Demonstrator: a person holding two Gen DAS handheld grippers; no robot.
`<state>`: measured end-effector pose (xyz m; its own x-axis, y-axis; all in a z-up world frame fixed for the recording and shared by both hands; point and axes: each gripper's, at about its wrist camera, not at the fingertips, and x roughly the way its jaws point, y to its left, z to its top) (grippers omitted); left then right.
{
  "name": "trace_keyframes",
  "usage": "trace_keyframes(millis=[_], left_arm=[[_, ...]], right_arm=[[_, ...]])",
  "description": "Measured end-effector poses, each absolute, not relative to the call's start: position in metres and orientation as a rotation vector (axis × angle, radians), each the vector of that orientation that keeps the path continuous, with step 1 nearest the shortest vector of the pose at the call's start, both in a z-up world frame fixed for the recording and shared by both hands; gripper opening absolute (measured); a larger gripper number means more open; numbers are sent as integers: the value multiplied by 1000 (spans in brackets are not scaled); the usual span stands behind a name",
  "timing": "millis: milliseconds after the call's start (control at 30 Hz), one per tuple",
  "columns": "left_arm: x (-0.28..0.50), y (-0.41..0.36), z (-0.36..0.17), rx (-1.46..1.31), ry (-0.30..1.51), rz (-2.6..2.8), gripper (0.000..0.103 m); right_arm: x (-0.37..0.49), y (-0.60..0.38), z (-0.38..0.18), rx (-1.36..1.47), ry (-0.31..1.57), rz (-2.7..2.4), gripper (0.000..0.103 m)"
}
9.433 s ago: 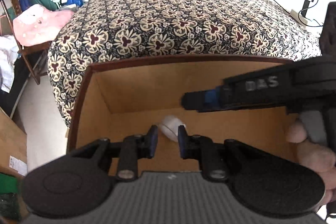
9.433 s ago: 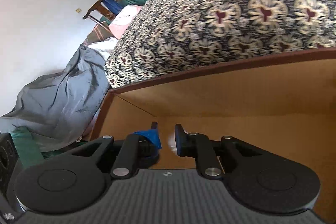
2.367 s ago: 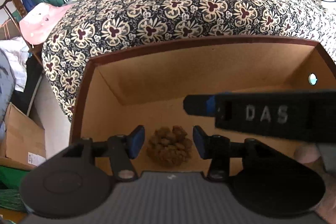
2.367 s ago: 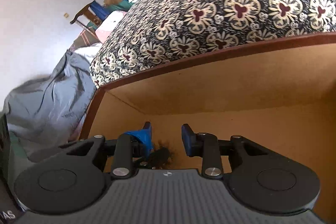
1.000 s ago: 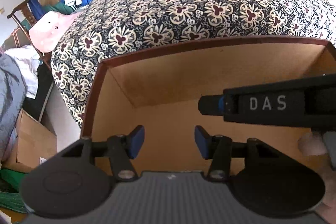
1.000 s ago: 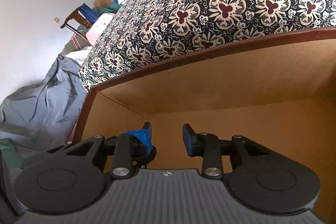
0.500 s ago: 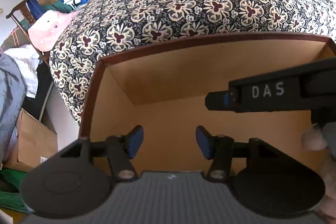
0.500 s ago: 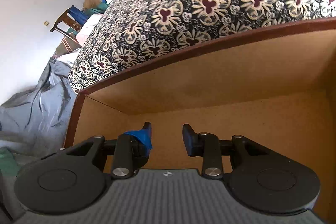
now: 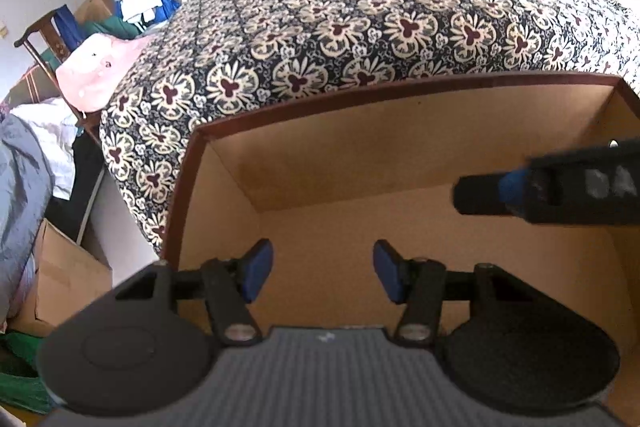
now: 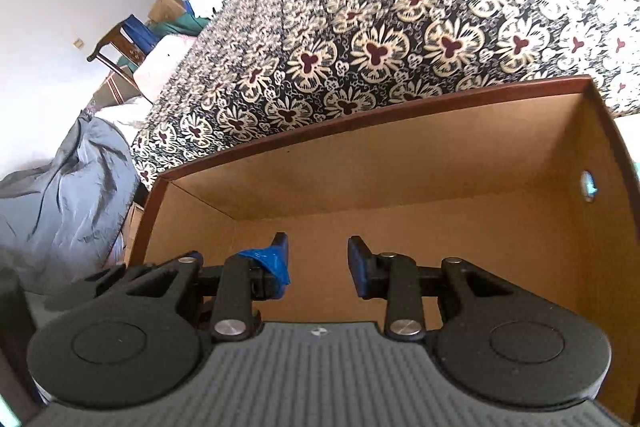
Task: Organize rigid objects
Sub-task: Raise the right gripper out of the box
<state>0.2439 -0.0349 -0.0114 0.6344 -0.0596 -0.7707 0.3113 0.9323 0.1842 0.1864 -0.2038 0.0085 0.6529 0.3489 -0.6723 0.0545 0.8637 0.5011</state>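
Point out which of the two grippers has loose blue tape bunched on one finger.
The right gripper: crumpled blue tape hangs off its left finger. The left gripper has smooth blue pads on both fingers.

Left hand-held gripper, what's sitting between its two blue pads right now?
Nothing. In the left wrist view the left hand-held gripper stands open over the cardboard box, and only bare box floor shows between its pads.

My two wrist cameras sit close above the cardboard box, angled down; both share its interior and the patterned bedspread beyond.
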Motion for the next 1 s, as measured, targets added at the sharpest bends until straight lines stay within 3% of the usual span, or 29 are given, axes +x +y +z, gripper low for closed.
trace_keyframes(millis=[433,1000], left_arm=[[212,-34,11,354,753,-159,57],[138,-18,36,304,740,-149,59]], right_arm=[[136,-211,24,527,773,209,15],[79,-194,33,495,716,261,15]])
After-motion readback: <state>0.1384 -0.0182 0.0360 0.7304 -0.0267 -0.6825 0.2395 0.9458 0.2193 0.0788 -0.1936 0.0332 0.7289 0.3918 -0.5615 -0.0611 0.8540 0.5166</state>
